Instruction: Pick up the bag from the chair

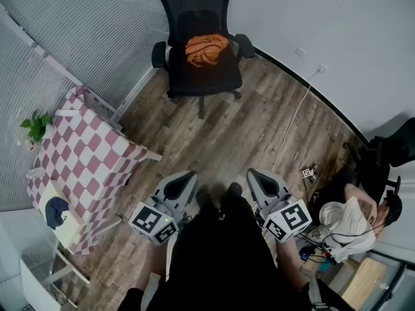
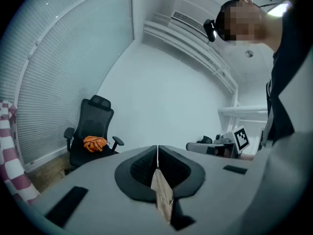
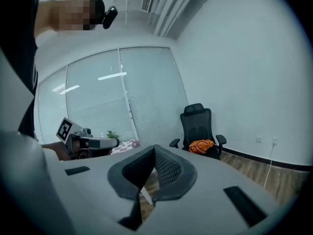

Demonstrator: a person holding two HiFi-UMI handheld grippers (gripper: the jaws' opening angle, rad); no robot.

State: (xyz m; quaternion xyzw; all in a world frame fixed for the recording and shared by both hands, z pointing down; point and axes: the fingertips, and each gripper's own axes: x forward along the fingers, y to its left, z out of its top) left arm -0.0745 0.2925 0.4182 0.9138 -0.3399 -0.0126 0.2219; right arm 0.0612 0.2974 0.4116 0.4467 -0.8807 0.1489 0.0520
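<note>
An orange bag [image 1: 207,49] lies crumpled on the seat of a black office chair [image 1: 202,80] at the far side of the wooden floor. Both grippers hang low by the person's legs, well short of the chair. My left gripper [image 1: 188,176] is shut with nothing in it, and so is my right gripper [image 1: 254,173]. In the left gripper view the pads meet in front of my left gripper [image 2: 157,153]; the bag [image 2: 95,143] on the chair [image 2: 92,124] is far off to the left. From my right gripper [image 3: 154,153], the bag [image 3: 201,145] and chair [image 3: 196,124] lie ahead to the right.
A table with a red-and-white checked cloth [image 1: 91,151] stands at the left, with a small plant [image 1: 35,127] at its far end. A person sits on the floor at the right [image 1: 353,222] beside another dark chair [image 1: 397,146]. A white cable [image 1: 292,125] runs across the floor.
</note>
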